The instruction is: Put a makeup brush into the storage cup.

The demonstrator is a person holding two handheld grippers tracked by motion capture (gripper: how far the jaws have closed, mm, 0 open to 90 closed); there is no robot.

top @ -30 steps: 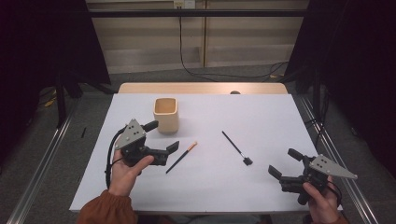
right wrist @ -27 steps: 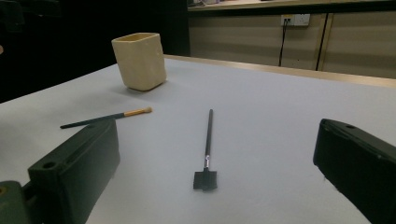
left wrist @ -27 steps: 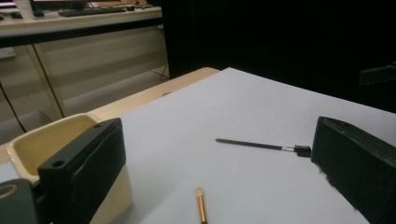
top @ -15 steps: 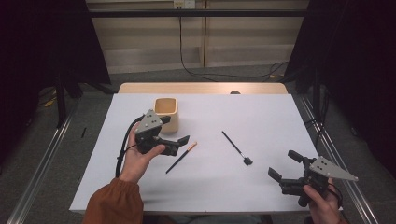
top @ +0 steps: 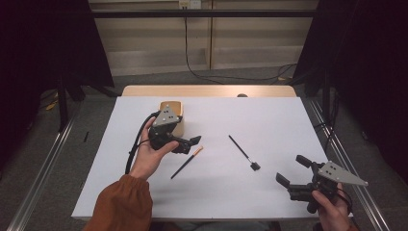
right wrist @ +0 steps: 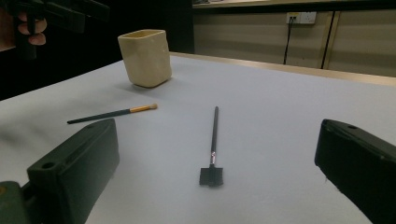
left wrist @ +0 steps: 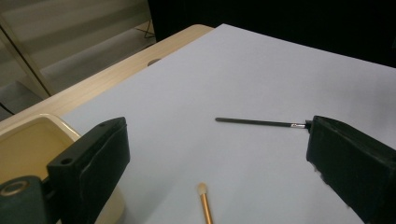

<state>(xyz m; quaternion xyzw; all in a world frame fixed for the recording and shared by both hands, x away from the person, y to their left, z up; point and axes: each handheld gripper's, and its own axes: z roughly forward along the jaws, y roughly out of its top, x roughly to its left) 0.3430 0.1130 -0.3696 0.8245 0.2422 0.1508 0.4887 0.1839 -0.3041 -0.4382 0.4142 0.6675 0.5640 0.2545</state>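
Orange-tipped brush (top: 186, 162) lies flat on the white counter (top: 269, 120), just below and to the right of the cream cup (top: 178, 108), its pale tip pointing toward the left gripper (top: 191, 142). That gripper hovers over the tip end with its jaws apart and nothing between them; the left gripper view shows the brush tip (left wrist: 202, 189) low between the two black jaws, the cup rim (left wrist: 28, 126) at its left. By my reading, the step in hand is the approach to this brush. Next, the gripper needs to drop lower and line its jaws across the thin handle before closing. The left hand (top: 149, 156) cradles the gripper from beneath, forearm angled up and inward. The right gripper (top: 293, 173) rests near the counter's right front corner, jaws apart, facing the black brush (right wrist: 214, 140), which lies well apart from the first.
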